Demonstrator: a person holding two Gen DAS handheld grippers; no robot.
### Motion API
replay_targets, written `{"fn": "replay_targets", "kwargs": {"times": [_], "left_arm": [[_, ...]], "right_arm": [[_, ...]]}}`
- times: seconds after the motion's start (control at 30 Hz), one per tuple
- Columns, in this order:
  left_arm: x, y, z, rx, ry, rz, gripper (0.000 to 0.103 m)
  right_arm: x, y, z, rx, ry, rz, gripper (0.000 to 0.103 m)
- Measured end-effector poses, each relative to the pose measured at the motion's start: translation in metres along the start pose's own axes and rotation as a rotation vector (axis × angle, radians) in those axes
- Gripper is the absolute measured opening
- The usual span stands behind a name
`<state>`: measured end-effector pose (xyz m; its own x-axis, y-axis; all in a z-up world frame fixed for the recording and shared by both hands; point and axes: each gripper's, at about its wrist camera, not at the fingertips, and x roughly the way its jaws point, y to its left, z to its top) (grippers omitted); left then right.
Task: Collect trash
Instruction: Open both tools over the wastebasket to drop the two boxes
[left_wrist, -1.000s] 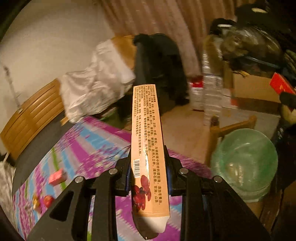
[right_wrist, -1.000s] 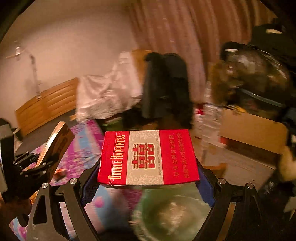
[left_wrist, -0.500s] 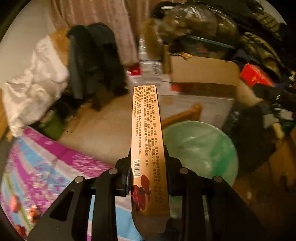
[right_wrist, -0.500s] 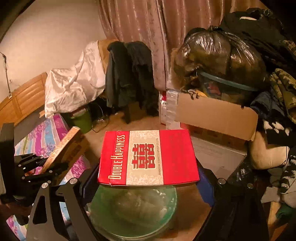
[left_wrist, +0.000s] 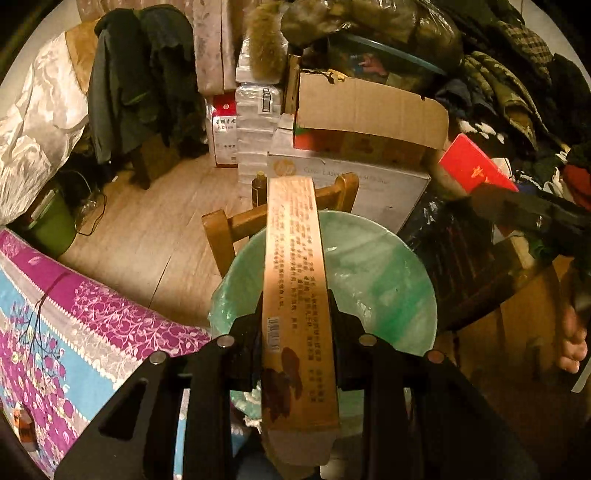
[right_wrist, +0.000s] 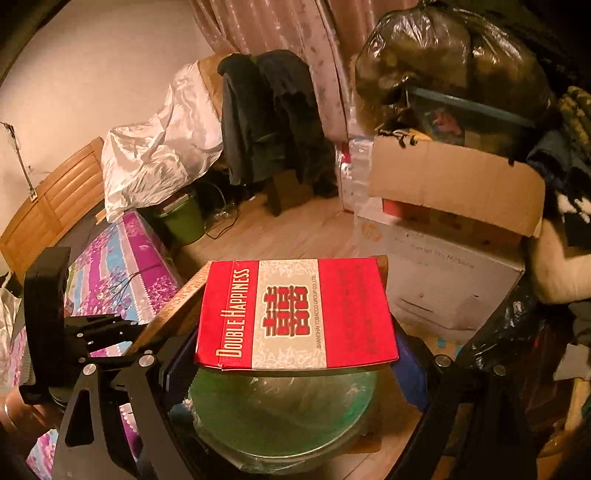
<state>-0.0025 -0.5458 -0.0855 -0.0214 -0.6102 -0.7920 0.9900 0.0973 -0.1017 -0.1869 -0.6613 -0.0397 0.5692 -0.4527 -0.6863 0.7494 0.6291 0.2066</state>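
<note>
Two pieces of trash were in hand, neither dropped yet. My left gripper (left_wrist: 297, 325) was clamped narrow on the long tan carton (left_wrist: 295, 295), pads pressing both its thin sides, carton sticking out forward over the bin. My right gripper (right_wrist: 295, 354) had its jaws spread wide around the red cigarette carton (right_wrist: 295, 314), held flat with the printed face up; pads mostly hidden under the carton, but it sat squarely between them with nothing else carrying it, so I judged it gripped.

Both loads hung over the green-lined bin (left_wrist: 388, 266), which sat on the floor just right of the purple-patterned bedspread (left_wrist: 74, 325) and near the wooden chair (left_wrist: 236, 225). In the right wrist view the bin mouth was directly under the red carton, and the tan carton showed at the left, angled toward the same opening.

Judgement: pickup and carry done for these two; release into the bin was what remained. A small reddish item (left_wrist: 26, 424) on the near-left bedspread looked like possible leftover trash, too blurred to confirm. Bin contents unclear through the liner.
</note>
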Motion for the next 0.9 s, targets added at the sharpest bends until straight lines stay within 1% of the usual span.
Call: {"fn": "replay_targets", "kwargs": {"times": [0.03, 0.07, 0.1, 0.2, 0.4, 0.5, 0.73, 0.83, 0.9], "left_arm": [[0.002, 0.000, 0.001, -0.002, 0.004, -0.003, 0.043], [0.004, 0.002, 0.002, -0.008, 0.009, -0.002, 0.051], [0.004, 0.004, 0.003, -0.016, 0.003, 0.007, 0.062], [0.004, 0.009, 0.002, -0.025, 0.005, 0.030, 0.062], [-0.002, 0.024, -0.001, -0.076, -0.004, 0.068, 0.062], [-0.006, 0.029, 0.000, -0.098, -0.010, 0.076, 0.062], [-0.013, 0.026, -0.001, -0.091, -0.026, 0.085, 0.062], [-0.016, 0.023, -0.002, -0.085, -0.034, 0.089, 0.062], [-0.019, 0.022, -0.005, -0.087, -0.046, 0.112, 0.062]], "right_arm": [[0.004, -0.001, 0.001, 0.003, 0.010, 0.014, 0.090], [0.008, -0.003, 0.002, 0.013, 0.014, 0.019, 0.090], [0.011, -0.006, 0.002, 0.028, 0.017, 0.020, 0.090], [0.016, -0.015, -0.001, 0.084, 0.022, 0.051, 0.090], [0.023, -0.020, -0.006, 0.120, 0.032, 0.103, 0.090], [0.026, -0.020, -0.005, 0.117, 0.034, 0.111, 0.093], [0.023, -0.013, -0.003, 0.099, 0.012, 0.096, 0.093], [0.020, -0.014, -0.005, 0.104, -0.010, 0.097, 0.093], [0.015, -0.011, -0.007, 0.097, -0.045, 0.068, 0.093]]}}
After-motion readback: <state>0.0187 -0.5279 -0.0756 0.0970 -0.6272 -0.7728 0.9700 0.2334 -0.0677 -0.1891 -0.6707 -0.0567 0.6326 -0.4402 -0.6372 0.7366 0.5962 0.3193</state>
